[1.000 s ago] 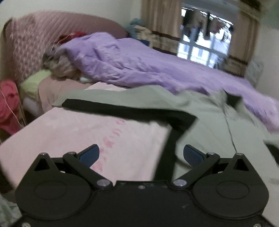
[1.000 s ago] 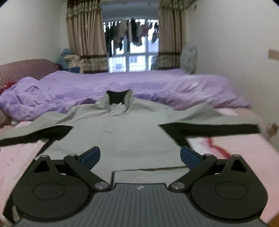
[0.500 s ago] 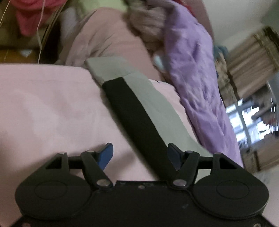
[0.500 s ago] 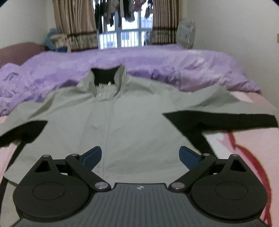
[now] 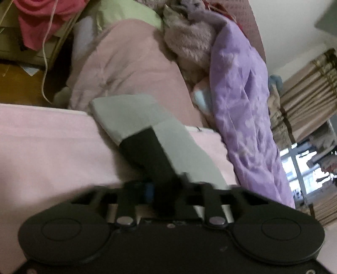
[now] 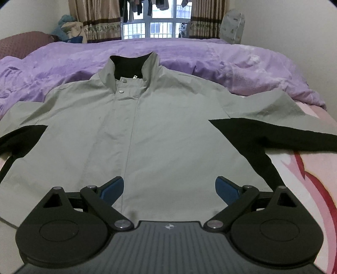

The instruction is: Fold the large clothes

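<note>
While the grey-green jacket (image 6: 164,130) lies spread flat, front up, across the bed and fills the middle of the right wrist frame, the right hand-held gripper (image 6: 169,189) hangs over its lower front with both blue pads spread wide and nothing between them. One black-panelled sleeve (image 6: 273,134) runs out to the right edge of that frame over a pink sheet (image 6: 311,175) with a red pattern. A rumpled purple duvet (image 6: 231,61) lies just behind the collar, across the upper half of the frame, touching the shoulders. Beyond it stand a window (image 6: 155,27) with laundry hanging outside and brown curtains (image 6: 99,23) on either side.

From the left wrist view, the left hand-held gripper (image 5: 166,189) is closed on the black part of the other sleeve (image 5: 147,134) at lower centre; motion blur softens the fingers. The sleeve's grey cuff end reaches up and left over the pink sheet (image 5: 52,143). Crowding the upper frame are a pink quilt (image 5: 130,63), a fluffy beige bundle (image 5: 189,40), the purple duvet (image 5: 242,105) along the right, and red cloth (image 5: 42,19) at upper left.
</note>
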